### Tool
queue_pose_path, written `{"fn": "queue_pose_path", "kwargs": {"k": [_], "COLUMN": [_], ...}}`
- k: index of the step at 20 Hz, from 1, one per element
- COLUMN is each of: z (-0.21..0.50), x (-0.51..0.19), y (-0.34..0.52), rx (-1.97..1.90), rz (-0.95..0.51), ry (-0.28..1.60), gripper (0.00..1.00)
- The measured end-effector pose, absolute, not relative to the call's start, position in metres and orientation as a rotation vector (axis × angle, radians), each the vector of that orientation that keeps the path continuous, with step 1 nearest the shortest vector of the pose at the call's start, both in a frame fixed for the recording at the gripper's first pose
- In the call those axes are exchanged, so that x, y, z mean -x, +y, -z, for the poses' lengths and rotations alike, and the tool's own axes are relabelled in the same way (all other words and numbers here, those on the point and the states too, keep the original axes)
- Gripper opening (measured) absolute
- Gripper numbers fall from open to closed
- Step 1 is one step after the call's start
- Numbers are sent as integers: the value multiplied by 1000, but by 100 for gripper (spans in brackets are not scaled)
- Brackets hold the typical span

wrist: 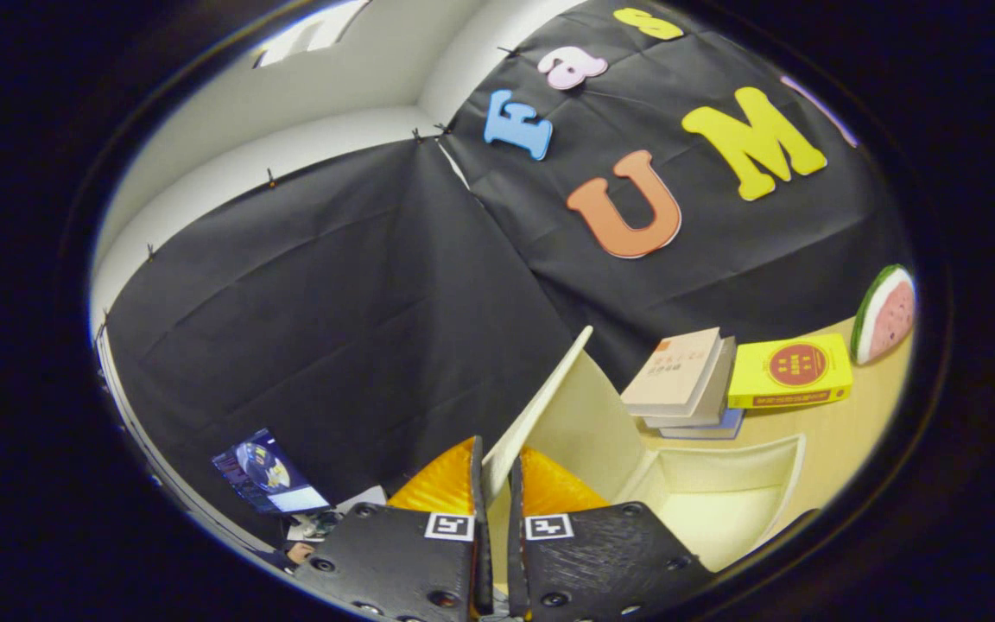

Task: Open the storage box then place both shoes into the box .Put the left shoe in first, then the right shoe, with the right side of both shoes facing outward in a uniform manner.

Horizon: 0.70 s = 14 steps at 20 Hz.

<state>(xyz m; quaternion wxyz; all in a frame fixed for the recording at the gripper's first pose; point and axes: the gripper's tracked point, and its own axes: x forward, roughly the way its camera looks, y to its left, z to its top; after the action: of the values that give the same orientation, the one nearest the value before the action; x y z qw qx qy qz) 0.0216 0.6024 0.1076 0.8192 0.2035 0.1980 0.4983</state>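
My gripper [497, 471] is shut on the cream lid [541, 402] of the storage box, pinching its thin edge between both fingers. The lid stands raised and tilted, its inner face turned toward the box. To the right of the fingers lies the open cream box [722, 492], its inside bare as far as I can see. No shoes appear in the gripper view.
A stack of books [687, 376] sits just beyond the box on the wooden table [826, 432]. A yellow book [791, 371] lies beside it, and a watermelon-slice toy [886, 313] leans against the black cloth wall. A lit screen [269, 475] shows low behind the left finger.
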Motion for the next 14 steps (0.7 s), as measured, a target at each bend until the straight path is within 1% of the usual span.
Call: {"fn": "queue_pose_path", "kwargs": {"k": [1,2,4,7,10,14], "z": [-106,-105,-105,-108,-99,-91], "x": [-19,-16,-11,-2,13,14], "y": [614,624,637,650,658,652], "rx": [-410,-391,-345,-277,-262,-258], "rz": [-1066,-1076,-1084,-1088,-1116,-1089], "ry": [417,408,386,303,310,307], "gripper": [13,17,30,96,95,95]}}
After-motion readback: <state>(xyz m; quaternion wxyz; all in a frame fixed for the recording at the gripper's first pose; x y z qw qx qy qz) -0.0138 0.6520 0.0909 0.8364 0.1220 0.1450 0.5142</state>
